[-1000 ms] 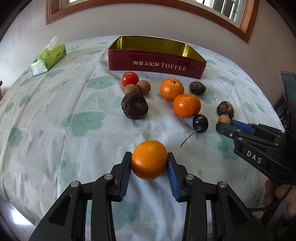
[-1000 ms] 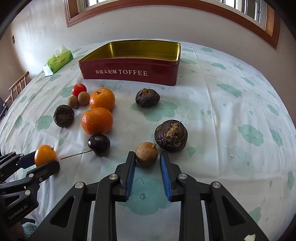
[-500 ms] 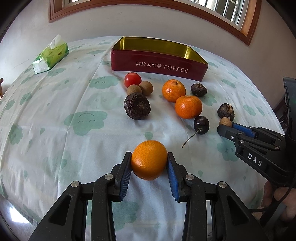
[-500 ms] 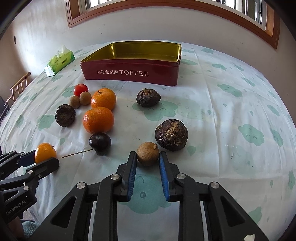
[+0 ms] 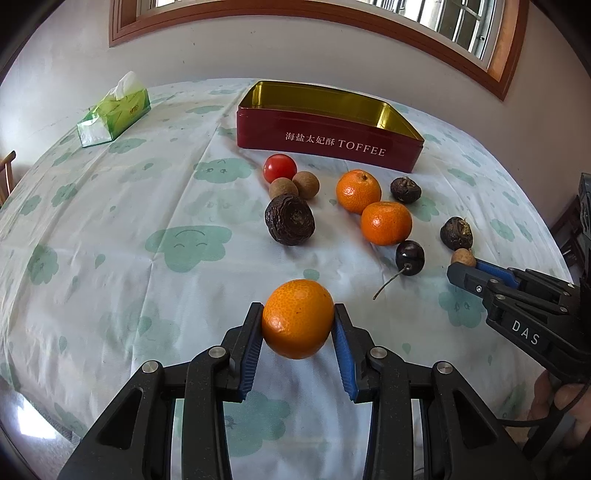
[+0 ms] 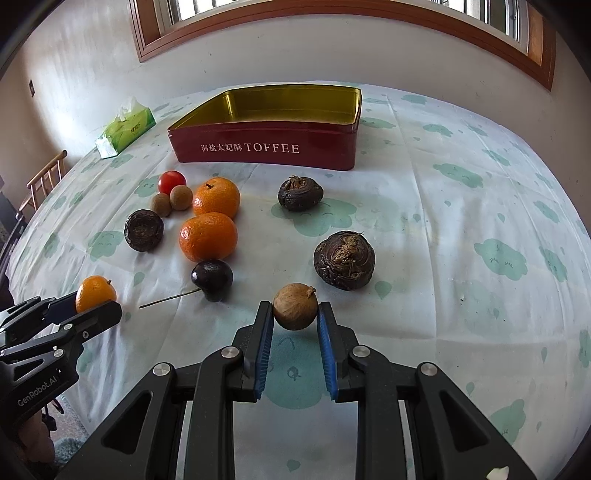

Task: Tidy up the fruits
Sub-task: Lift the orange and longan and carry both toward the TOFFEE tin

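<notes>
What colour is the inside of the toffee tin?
Gold inside the toffee tin, red outside; clearest in the right wrist view.

Left gripper [image 5: 297, 325] clamped, tilted downward; right gripper [image 6: 295, 312] likewise.

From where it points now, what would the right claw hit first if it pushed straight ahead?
The right claw, shut on the small brown fruit, aims down at the tablecloth; the cloth probably comes first, near the large dark wrinkled fruit.

White wall [image 5: 258, 55], wood-framed window [image 6: 332, 22], wooden chair [image 6: 44, 177]
</notes>
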`<state>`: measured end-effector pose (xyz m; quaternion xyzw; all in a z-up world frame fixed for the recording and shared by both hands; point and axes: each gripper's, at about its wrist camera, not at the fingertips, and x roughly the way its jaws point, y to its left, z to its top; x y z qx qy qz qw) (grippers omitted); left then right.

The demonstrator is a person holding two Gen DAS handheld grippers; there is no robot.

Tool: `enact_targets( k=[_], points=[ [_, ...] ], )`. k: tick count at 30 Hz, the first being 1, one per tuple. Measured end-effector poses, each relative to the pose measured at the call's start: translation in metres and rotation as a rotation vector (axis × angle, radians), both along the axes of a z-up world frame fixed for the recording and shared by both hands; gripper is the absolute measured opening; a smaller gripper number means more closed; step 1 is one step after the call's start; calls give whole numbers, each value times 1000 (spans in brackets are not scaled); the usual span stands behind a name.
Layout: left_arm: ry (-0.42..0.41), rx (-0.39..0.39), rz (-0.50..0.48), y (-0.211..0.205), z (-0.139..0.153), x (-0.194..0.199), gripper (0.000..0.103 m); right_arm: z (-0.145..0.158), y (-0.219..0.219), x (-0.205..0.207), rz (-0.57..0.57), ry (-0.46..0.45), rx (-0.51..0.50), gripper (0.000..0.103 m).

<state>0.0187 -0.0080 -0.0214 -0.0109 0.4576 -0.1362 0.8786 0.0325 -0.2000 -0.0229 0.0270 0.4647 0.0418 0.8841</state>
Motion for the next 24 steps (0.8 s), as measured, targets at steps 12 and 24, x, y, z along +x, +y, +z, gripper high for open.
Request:
enact_targets(
  k=[12, 24],
  points=[
    [-25, 7, 18, 5, 9, 0, 38, 14, 4, -5, 19, -15, 7, 23],
    [-60, 14, 22, 10, 24, 10, 38, 29, 7, -1, 43, -35, 10, 23]
  ],
)
